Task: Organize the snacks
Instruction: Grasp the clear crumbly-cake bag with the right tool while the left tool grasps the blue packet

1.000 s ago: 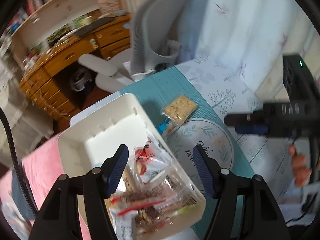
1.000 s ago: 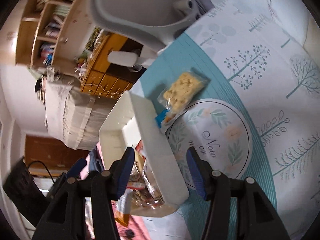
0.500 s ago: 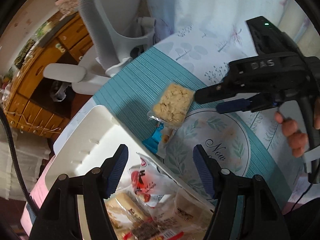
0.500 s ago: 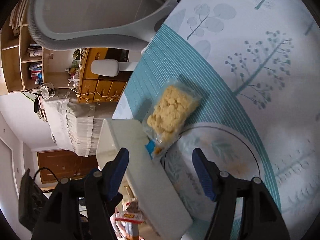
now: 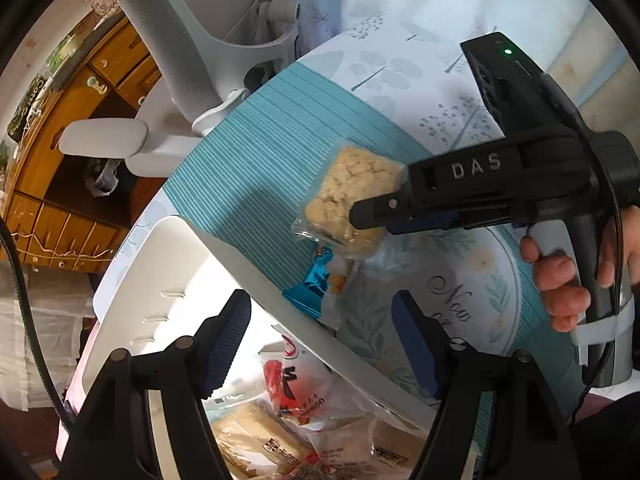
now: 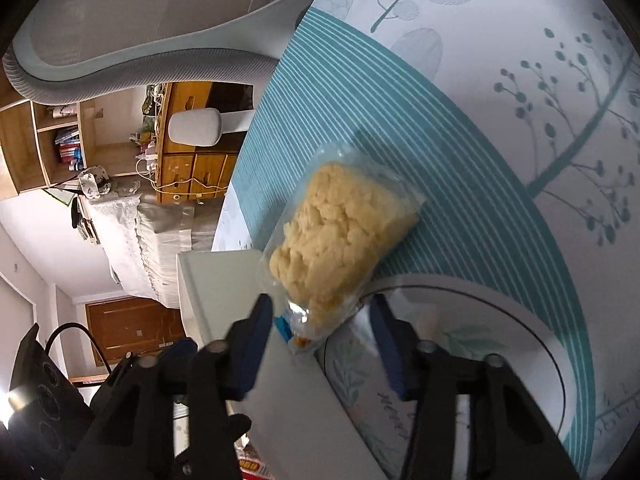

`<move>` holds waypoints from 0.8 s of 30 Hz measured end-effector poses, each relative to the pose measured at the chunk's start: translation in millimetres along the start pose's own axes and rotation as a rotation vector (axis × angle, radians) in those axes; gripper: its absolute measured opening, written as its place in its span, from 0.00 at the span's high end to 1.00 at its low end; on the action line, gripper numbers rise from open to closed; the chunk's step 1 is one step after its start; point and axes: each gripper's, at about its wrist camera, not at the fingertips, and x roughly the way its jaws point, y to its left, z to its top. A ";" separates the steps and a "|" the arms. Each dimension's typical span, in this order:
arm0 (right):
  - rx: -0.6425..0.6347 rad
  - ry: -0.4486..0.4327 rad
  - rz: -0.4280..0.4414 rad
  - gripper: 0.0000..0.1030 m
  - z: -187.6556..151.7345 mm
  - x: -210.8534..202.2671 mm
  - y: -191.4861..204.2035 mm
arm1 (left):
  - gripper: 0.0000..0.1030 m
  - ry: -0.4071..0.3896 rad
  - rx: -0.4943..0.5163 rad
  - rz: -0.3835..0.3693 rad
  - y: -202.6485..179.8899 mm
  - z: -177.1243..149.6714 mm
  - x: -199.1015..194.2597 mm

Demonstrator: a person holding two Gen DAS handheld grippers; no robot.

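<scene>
Table under a white cloth with teal tree print and striped teal ring (image 6: 460,152); grey mesh office chair (image 5: 180,40) and wooden drawer desk (image 5: 60,152) behind. White rectangular plastic bin (image 5: 168,280) sits at the table edge, wrapped snacks (image 5: 304,392) piled in its near end. Clear packet of yellow puffed crackers (image 6: 336,236) lies flat on the teal stripes just beside the bin's long wall, long axis diagonal, blue sealed end toward the bin. Right gripper (image 6: 320,332) fingers spread, straddling that sealed end, not clamped. Left gripper (image 5: 320,328) fingers spread, empty, above the bin.
</scene>
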 end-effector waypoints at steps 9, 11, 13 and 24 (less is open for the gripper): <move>0.008 -0.064 0.052 0.93 6.8 -14.4 -10.2 | 0.13 0.046 0.045 0.067 -7.1 15.3 17.8; 0.019 -0.081 0.062 0.94 7.2 -25.6 -14.9 | 0.11 0.056 0.064 0.099 -11.1 21.1 22.3; 0.029 -0.098 0.066 0.94 8.3 -34.2 -18.9 | 0.11 0.058 0.083 0.101 -15.4 26.2 24.3; 0.103 -0.212 0.094 0.96 -3.4 -94.6 -46.8 | 0.12 0.187 0.178 0.106 -40.5 43.2 71.0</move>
